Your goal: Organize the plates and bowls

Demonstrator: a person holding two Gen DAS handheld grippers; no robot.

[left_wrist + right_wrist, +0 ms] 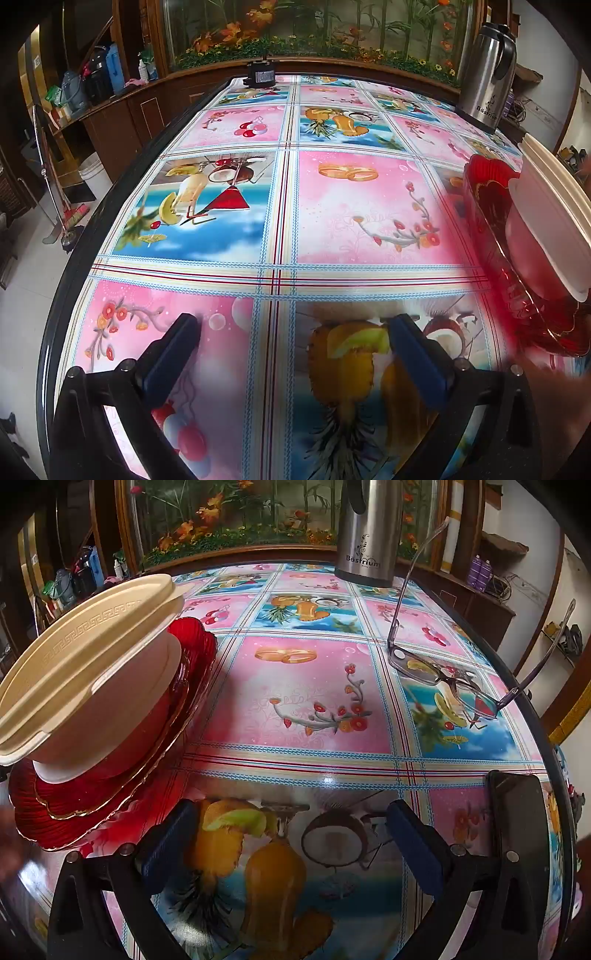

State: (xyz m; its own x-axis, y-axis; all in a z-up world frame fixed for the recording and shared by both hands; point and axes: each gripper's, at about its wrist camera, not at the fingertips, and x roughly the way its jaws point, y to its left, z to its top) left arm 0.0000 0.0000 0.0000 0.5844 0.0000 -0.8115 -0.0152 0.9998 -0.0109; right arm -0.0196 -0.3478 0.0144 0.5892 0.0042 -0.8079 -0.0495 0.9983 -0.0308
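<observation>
While both grippers hang over the tablecloth (314,686) angled down, neither holds anything: left gripper (293,332) and right gripper (290,818) each stand with jaws spread wide, only printed cloth between the fingers.

Task items: one stack, seen at the right edge of the left view and the left side of the right view, so it lies between the two grippers. Red plates (122,786), at least two, scalloped with gilt edges, sit on the cloth. A cream bowl (92,709) stands on them. A cream plate (85,638) with a key-pattern border lies tilted across the bowl's rim. Judgement: already nested largest-down, probably gathered for sorting; the tilted top plate looks least stable and likely to slide if the stack is nudged.

Other items: flask (367,535) at the far side, upright, well apart from the stack. Glasses (448,679) lie lens-down with temples raised. Dark phone (517,812) lies just beside the right gripper's outer finger.

Legible writing: flask reads "Bästrium". Nothing else readable.
</observation>
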